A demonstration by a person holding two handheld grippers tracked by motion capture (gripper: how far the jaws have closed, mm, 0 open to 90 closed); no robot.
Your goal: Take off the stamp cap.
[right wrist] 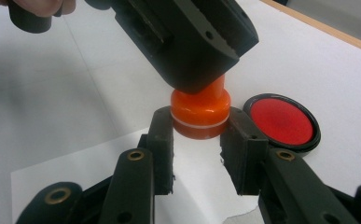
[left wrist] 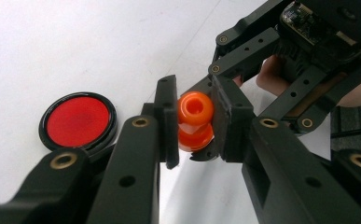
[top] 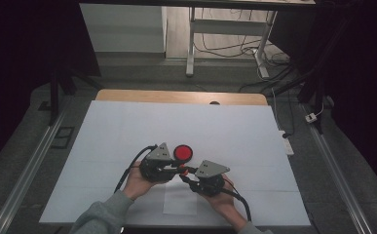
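I see my two grippers crowded nose to nose at the near middle of the white table (top: pixel 127 126), both closing on the orange stamp (left wrist: pixel 194 120). Just beyond them the red ink pad (top: pixel 183 153) blocks the far side. A paper sheet (top: pixel 180 201) lies flat beneath. Left, right and far stretches give open passage.

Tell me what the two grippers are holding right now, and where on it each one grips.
Both hold the orange stamp: the left gripper clamps its narrower handle end, the right gripper its wide base.
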